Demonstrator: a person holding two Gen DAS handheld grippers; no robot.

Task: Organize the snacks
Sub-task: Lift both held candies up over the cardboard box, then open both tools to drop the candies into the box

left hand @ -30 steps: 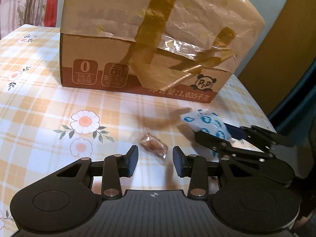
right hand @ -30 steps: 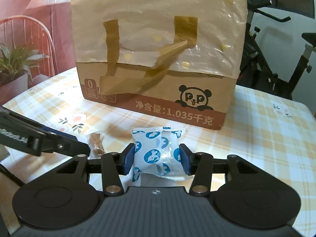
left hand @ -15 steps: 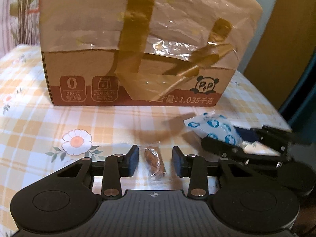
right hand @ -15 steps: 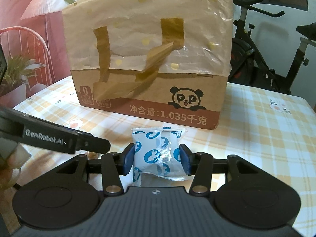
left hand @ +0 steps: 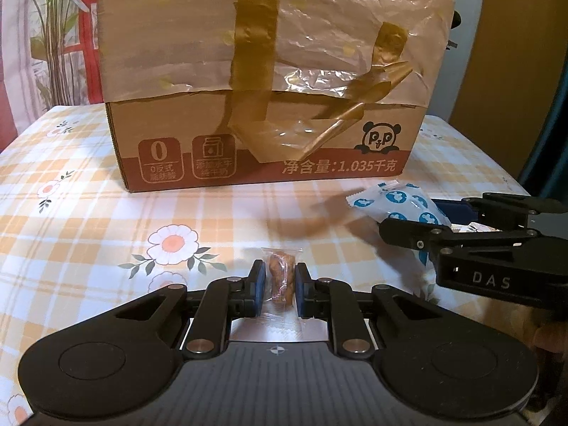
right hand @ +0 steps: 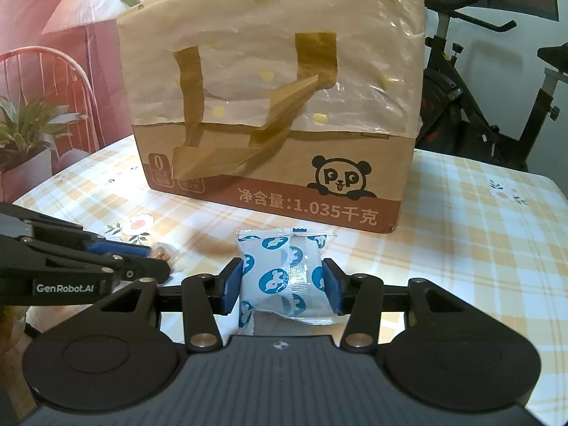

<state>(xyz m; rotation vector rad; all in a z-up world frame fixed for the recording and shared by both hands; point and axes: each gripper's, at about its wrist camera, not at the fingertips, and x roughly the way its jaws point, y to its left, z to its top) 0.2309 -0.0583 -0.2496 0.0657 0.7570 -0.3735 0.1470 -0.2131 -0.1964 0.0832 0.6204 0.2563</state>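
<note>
My left gripper (left hand: 280, 284) is shut on a small clear-wrapped brown snack (left hand: 281, 275), low over the checked tablecloth. My right gripper (right hand: 282, 285) is shut on a white packet with blue prints (right hand: 284, 277) and holds it above the table. In the left wrist view that packet (left hand: 397, 202) and the right gripper (left hand: 408, 222) show at the right. In the right wrist view the left gripper (right hand: 156, 261) shows at the left, with the brown snack (right hand: 161, 252) at its tip. A taped cardboard box with a panda logo (left hand: 266, 81) stands behind both; it also shows in the right wrist view (right hand: 280, 106).
The table (left hand: 71, 213) has a yellow checked floral cloth. A red chair (right hand: 42, 74) and a potted plant (right hand: 25, 131) stand at the left. An exercise bike (right hand: 479, 99) stands behind the table at the right.
My left gripper moved forward over the brown snack and closed on it. The right gripper kept hold of the blue-print packet and shifted slightly toward the box.
</note>
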